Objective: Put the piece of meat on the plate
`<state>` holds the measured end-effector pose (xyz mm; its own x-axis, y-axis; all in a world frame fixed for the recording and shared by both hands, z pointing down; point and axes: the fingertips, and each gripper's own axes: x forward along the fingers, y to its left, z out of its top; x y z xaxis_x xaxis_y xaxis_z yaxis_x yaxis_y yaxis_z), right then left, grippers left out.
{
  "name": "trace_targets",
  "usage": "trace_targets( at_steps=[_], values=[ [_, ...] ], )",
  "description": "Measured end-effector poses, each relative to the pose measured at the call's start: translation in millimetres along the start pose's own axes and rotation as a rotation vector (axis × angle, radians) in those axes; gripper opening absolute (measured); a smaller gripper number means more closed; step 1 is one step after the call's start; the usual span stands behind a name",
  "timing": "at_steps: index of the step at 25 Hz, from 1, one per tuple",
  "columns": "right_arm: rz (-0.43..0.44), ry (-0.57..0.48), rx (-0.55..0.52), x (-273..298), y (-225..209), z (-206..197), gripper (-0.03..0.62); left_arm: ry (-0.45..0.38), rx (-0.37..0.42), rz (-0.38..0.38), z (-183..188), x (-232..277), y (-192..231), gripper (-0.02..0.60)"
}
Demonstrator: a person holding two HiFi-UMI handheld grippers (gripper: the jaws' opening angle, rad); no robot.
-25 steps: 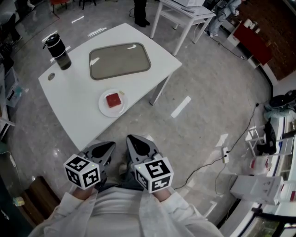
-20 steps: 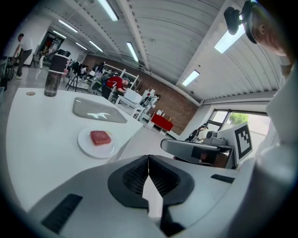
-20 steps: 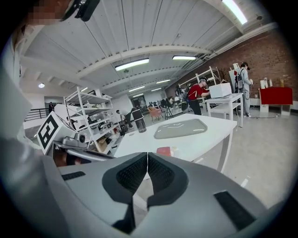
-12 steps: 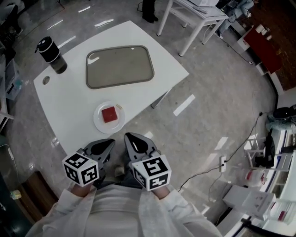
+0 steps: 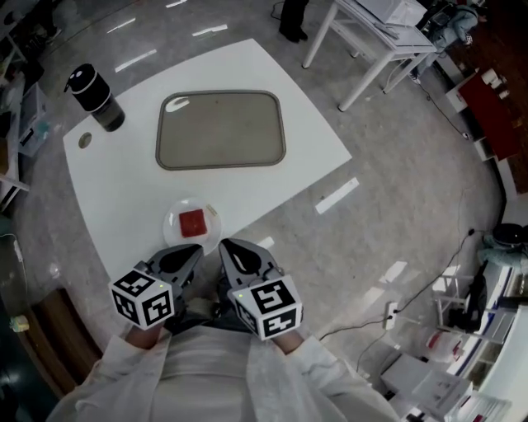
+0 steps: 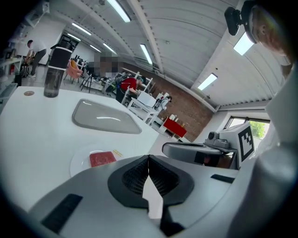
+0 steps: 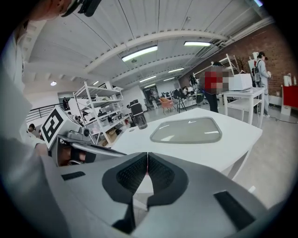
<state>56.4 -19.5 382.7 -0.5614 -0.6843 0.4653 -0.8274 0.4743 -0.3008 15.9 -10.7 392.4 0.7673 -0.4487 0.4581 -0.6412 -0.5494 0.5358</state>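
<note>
A red piece of meat lies on a small white plate near the front edge of the white table. The left gripper view shows the same meat on its plate, just ahead and to the left. My left gripper hovers at the table's near edge, just short of the plate, jaws shut and empty. My right gripper is beside it, over the floor by the table edge, also shut with nothing held.
A grey tray sits empty mid-table, and a dark bottle stands at the far left corner. Another white table is at the back right. Cables and a power strip lie on the floor to the right.
Both grippers have moved together toward the table; the plate with the meat now lies just in front of their tips. Their jaws stayed shut.
</note>
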Motion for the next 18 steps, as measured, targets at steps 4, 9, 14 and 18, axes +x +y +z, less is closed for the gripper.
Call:
trace_targets(
  at_steps=[4,9,14,18],
  values=[
    [0.047,0.022,-0.020,13,-1,4,0.015,-0.017,-0.029,0.028,4,7,9,0.009],
    [0.057,0.046,-0.023,19,-9,2,0.015,-0.024,-0.056,0.050,6,11,17,0.009],
    [0.072,0.056,-0.020,27,-5,2,0.015,-0.018,-0.071,0.064,4,10,25,0.009],
    [0.071,0.064,-0.002,31,-1,1,0.015,0.001,-0.076,0.064,0,6,30,0.009]
  ],
)
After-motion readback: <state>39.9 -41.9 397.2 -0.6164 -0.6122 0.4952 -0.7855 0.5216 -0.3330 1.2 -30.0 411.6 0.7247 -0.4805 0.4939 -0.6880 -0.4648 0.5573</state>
